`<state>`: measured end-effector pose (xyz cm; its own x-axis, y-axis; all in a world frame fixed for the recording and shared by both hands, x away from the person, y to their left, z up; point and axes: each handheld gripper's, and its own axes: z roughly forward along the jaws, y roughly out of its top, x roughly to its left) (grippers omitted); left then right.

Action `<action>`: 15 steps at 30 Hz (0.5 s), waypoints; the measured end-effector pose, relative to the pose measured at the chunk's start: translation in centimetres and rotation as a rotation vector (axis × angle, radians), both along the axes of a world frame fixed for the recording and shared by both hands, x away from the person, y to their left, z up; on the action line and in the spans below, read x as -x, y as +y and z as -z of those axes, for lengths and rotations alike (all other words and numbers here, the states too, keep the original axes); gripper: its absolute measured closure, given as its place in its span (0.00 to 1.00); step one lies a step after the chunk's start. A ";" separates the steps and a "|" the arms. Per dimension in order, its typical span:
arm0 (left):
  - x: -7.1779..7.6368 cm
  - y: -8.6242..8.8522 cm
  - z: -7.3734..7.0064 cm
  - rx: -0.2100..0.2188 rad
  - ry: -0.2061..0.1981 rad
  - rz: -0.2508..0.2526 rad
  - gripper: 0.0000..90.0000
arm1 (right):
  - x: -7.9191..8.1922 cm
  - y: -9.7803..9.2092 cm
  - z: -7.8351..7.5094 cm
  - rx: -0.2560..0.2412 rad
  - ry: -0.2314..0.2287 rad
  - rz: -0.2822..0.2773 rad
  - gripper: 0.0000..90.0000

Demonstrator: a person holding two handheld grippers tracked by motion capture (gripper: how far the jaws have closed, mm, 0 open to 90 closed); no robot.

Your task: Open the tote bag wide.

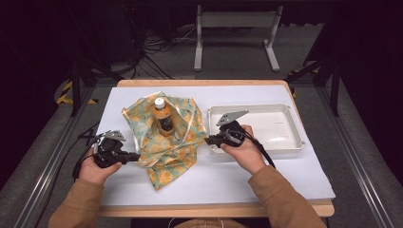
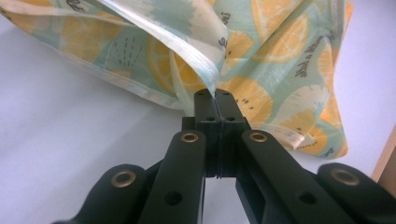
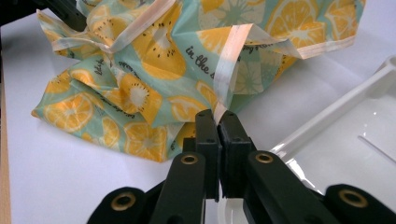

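Note:
A lemon-print bag [image 1: 164,137] in teal and yellow lies crumpled on the white table cover, with an amber bottle [image 1: 163,118] standing upright inside it, white cap up. My left gripper [image 1: 134,156] is shut on the bag's left edge, and the hem [image 2: 212,74] rises out of its closed jaws. My right gripper [image 1: 209,139] is shut on the bag's right edge, where a pale trim strip [image 3: 225,70] runs into the jaws. The bag [image 3: 140,88] spreads out beyond them.
A white plastic tray [image 1: 285,142] sits right of the bag, under my right hand; its rim [image 3: 336,109] runs close beside the right jaws. The wooden table edge [image 2: 385,156] shows near the left gripper. A metal stand [image 1: 235,21] is on the floor beyond the table.

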<state>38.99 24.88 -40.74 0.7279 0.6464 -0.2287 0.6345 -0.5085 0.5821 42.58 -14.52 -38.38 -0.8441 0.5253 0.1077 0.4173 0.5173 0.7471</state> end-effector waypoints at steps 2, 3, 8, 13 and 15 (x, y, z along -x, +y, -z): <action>0.1 0.0 -0.1 0.003 -0.004 -0.002 1.00 | 0.0 0.1 0.2 0.008 0.007 -0.005 0.97; 0.2 0.1 -0.3 0.010 -0.011 -0.003 0.99 | 0.0 0.2 0.2 0.010 0.007 -0.006 0.97; 0.4 1.0 -1.6 0.061 -0.043 -0.042 0.70 | 0.1 0.1 -0.6 -0.024 -0.011 -0.009 0.89; 0.9 2.2 -3.9 0.121 -0.093 -0.082 0.54 | 0.2 -0.3 -2.6 -0.097 -0.051 0.011 0.69; 0.8 2.4 -4.6 0.138 -0.118 -0.089 0.52 | 0.2 -0.3 -3.5 -0.124 -0.075 0.013 0.62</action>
